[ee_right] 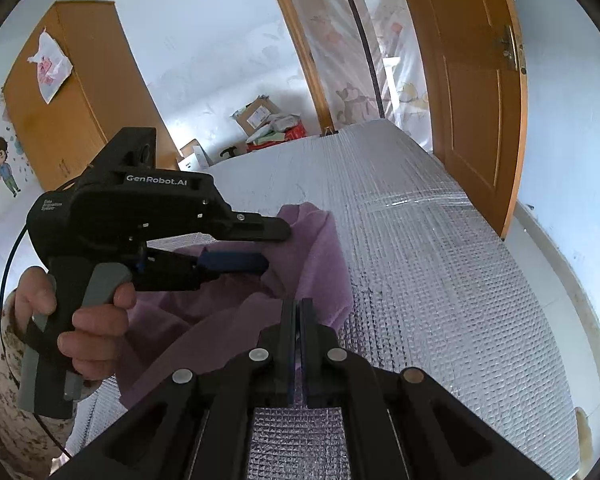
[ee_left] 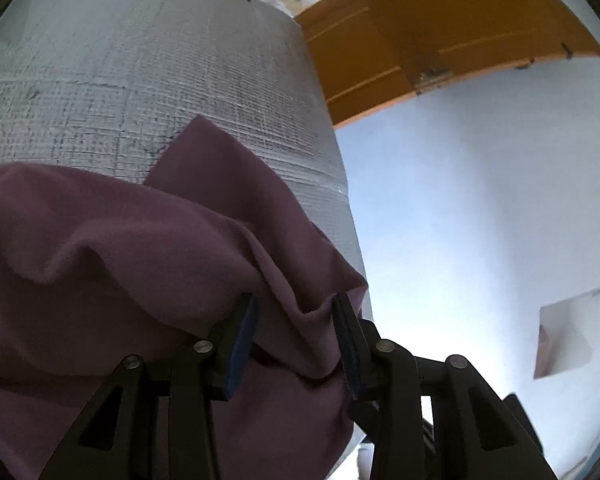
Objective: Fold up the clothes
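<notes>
A purple garment point(ee_left: 140, 260) lies bunched on a silver quilted mat point(ee_left: 140, 80). In the left wrist view my left gripper point(ee_left: 298, 312) is open, with a raised fold of the cloth between its blue-padded fingers. The right wrist view shows the same garment point(ee_right: 316, 248) partly lifted off the mat point(ee_right: 440, 280). My right gripper point(ee_right: 298, 306) is shut there on the cloth's near edge. The left gripper point(ee_right: 276, 246) comes in from the left, held by a hand point(ee_right: 96, 320), with its fingers apart at the cloth's far side.
The mat's right edge drops off towards an orange door point(ee_right: 472, 80) and a white wall. A wooden wardrobe point(ee_right: 80, 100) stands at the back left. Cardboard boxes and clutter point(ee_right: 260, 120) sit beyond the mat's far end. A black cable hangs by the person's patterned sleeve point(ee_right: 4, 380).
</notes>
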### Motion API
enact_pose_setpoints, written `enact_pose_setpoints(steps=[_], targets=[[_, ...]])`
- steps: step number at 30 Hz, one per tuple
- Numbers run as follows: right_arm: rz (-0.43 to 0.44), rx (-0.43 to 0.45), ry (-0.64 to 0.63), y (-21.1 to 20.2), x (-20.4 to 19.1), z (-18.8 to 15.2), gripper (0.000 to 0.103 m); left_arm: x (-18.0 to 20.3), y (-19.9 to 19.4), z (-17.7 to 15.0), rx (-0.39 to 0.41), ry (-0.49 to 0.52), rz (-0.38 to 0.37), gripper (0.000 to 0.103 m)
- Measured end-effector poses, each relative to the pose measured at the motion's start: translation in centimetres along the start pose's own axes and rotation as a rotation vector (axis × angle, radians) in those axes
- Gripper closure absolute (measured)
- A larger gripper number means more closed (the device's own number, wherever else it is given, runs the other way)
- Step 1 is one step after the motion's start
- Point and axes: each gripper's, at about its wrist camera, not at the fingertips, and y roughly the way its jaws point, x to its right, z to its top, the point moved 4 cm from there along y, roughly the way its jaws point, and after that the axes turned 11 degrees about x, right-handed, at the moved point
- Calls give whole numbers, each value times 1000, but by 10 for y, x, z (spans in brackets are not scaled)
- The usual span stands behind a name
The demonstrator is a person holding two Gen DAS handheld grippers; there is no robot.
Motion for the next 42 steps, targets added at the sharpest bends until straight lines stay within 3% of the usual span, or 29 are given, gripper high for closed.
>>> enact_pose_setpoints(steps=[6,13,14,16,19,27,38,42], targets=[[7,-6,22,0,3,-6,101,6,4,0,-22,-9,28,63],[16,-17,32,2,2,-12,101,2,12,-8,-28,-91,56,64],[15,-19,31,2,2,-13,101,1,12,-8,-24,-77,61,66],[8,-20,31,2,2,-15,101,2,11,-9,-14,-44,75,92],[6,-23,39,2,4,-17,101,5,7,-7,7,-26,63,98],[-43,9,76,-7,17,-15,101,10,-33,4,113,7,1,99],[-63,15,70,-30,20,-18,101,2,-79,23,235,-4,-19,98],[-54,-76,58,-22,25,-30,101,-10,-90,28,251,-19,-6,99]])
